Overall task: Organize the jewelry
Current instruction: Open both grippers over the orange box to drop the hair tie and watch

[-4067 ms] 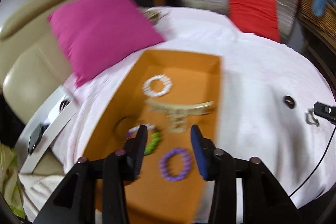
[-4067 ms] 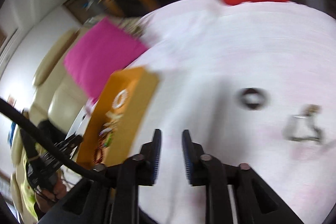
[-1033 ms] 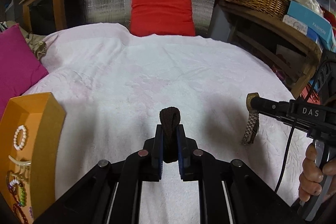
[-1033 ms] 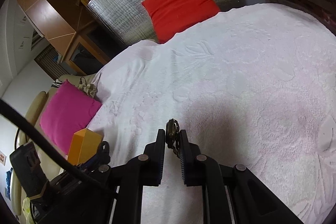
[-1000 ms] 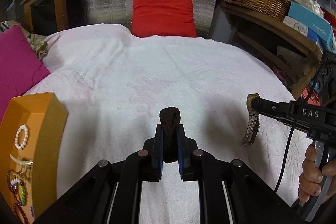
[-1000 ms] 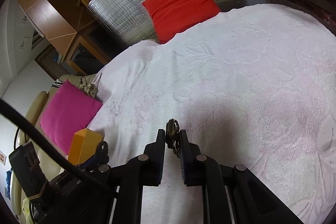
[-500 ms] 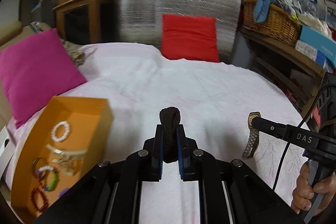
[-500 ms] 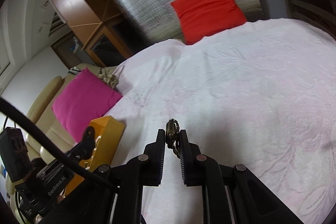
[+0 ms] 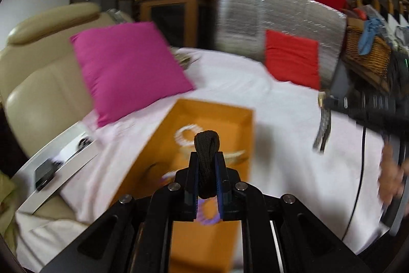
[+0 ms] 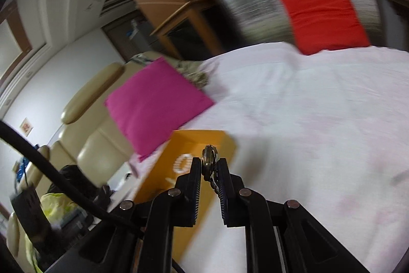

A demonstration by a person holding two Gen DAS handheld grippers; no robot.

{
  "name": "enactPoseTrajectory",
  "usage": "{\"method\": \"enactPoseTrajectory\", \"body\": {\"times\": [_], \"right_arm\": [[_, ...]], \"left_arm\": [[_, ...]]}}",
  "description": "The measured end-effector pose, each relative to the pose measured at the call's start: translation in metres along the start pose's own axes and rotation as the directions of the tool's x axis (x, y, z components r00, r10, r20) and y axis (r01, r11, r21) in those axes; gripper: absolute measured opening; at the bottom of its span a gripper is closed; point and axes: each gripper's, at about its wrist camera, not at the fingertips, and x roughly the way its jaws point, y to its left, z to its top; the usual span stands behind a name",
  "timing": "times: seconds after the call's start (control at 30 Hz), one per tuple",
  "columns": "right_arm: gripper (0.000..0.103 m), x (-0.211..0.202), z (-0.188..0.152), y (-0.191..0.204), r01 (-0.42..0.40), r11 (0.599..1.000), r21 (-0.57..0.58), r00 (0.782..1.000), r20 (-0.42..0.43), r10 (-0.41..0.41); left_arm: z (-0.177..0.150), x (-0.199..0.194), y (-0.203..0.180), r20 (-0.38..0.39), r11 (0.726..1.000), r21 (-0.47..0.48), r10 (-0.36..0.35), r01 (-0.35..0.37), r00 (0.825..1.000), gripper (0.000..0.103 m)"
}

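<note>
My left gripper (image 9: 206, 160) is shut on a dark brown woven band (image 9: 206, 145) and holds it above the orange box (image 9: 230, 117). The box holds a white bead bracelet (image 9: 186, 134), a cream hair claw (image 9: 237, 154) and a purple bracelet (image 9: 207, 218). My right gripper (image 10: 209, 165) is shut on a metal wristwatch (image 10: 209, 157), near the orange box (image 10: 219, 138). In the left wrist view the watch (image 9: 322, 127) hangs from the right gripper at the right, blurred.
The box lies on a white bedspread (image 9: 288, 145). A magenta pillow (image 9: 127, 71) and a beige headboard (image 9: 38, 83) are to the left. A red pillow (image 9: 291, 60) leans on a silver panel (image 9: 268, 22). A wicker basket (image 9: 368, 53) stands far right.
Both grippers have swung left toward the orange box, still holding their items. The box has moved from the left edge of the left wrist view to under the left gripper.
</note>
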Motion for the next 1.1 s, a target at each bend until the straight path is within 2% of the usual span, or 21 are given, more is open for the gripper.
{"method": "enactPoseTrajectory", "body": {"times": [0.1, 0.2, 0.37, 0.6, 0.73, 0.83, 0.9, 0.93, 0.97, 1.03, 1.1], "right_arm": [[0.014, 0.032, 0.009, 0.028, -0.027, 0.999, -0.019, 0.999, -0.031, 0.026], [0.014, 0.07, 0.014, 0.055, -0.042, 0.999, -0.021, 0.996, -0.078, 0.041], [0.014, 0.136, 0.015, 0.08, -0.004, 0.999, -0.033, 0.987, -0.159, -0.002], [0.014, 0.205, 0.009, 0.063, 0.081, 0.997, -0.01, 0.966, -0.247, -0.081], [0.014, 0.236, 0.001, 0.048, 0.13, 0.992, -0.006, 0.942, -0.312, -0.125], [0.014, 0.253, -0.002, 0.043, 0.168, 0.985, -0.026, 0.917, -0.362, -0.166], [0.014, 0.261, -0.002, 0.043, 0.172, 0.985, -0.035, 0.908, -0.381, -0.172], [0.014, 0.265, -0.002, 0.044, 0.173, 0.984, -0.044, 0.902, -0.395, -0.176], [0.014, 0.268, -0.002, 0.046, 0.183, 0.982, -0.053, 0.893, -0.408, -0.189], [0.019, 0.277, -0.002, 0.046, 0.196, 0.978, -0.068, 0.872, -0.443, -0.206], [0.022, 0.28, -0.002, 0.046, 0.182, 0.981, -0.064, 0.868, -0.459, -0.191]], "left_arm": [[-0.022, 0.007, 0.026, -0.065, 0.999, -0.043, -0.003, 0.0, 0.998, 0.012], [-0.039, 0.021, 0.032, -0.122, 0.998, -0.061, -0.025, 0.017, 0.992, 0.012], [-0.058, 0.051, 0.04, -0.209, 0.996, -0.08, -0.042, 0.025, 0.977, 0.012], [-0.07, 0.09, 0.034, -0.299, 0.997, -0.074, -0.049, 0.028, 0.953, 0.012], [-0.077, 0.11, 0.03, -0.354, 0.997, -0.075, -0.044, 0.019, 0.934, 0.012], [-0.078, 0.119, 0.026, -0.372, 0.999, -0.05, 0.001, -0.021, 0.928, 0.015], [-0.074, 0.122, 0.023, -0.377, 0.998, -0.036, 0.026, -0.042, 0.926, 0.015], [-0.072, 0.124, 0.022, -0.384, 0.998, -0.034, 0.037, -0.054, 0.923, 0.025], [-0.07, 0.127, 0.021, -0.39, 0.998, -0.03, 0.046, -0.062, 0.92, 0.039], [-0.067, 0.13, 0.017, -0.4, 0.997, -0.015, 0.067, -0.08, 0.914, 0.047], [-0.064, 0.129, 0.016, -0.396, 0.996, -0.004, 0.082, -0.091, 0.915, 0.048]]}}
